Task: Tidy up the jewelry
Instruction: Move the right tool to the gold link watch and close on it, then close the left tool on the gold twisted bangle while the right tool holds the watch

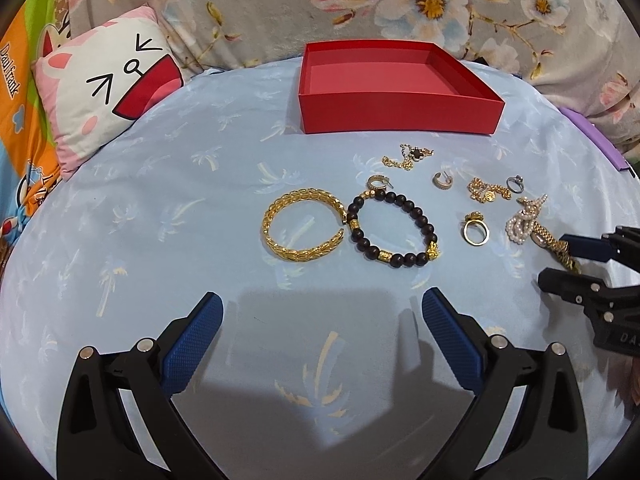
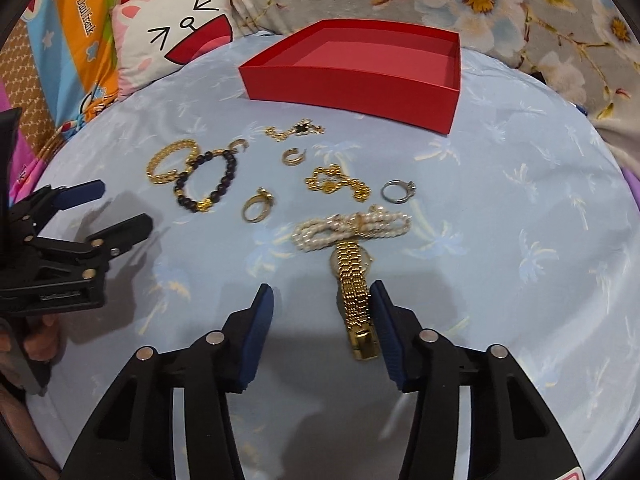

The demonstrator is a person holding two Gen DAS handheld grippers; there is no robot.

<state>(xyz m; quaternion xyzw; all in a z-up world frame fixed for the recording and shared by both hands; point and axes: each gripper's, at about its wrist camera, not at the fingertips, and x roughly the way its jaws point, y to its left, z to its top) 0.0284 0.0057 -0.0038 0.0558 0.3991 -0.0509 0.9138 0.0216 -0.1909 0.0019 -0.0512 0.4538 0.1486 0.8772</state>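
Gold watch (image 2: 352, 280) on bed (image 2: 500, 240), strap between fingers of right hand-held gripper (image 2: 322, 316), touching right pad only; jaws apart. Left hand-held gripper (image 1: 322, 328) apart, empty.

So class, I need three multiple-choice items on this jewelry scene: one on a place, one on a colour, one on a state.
1. Where does the gold watch lie?
A. In the box
B. Between the right tongs' pads
C. On the pillow

2. What colour is the box?
A. Red
B. Green
C. White

3. What does the box hold?
A. Rings
B. Pearls
C. Nothing

Answers: 1 B, its band lies in the gap by one pad; 2 A, red walls and floor; 3 C, its floor is bare while the jewelry lies on the blue cloth.
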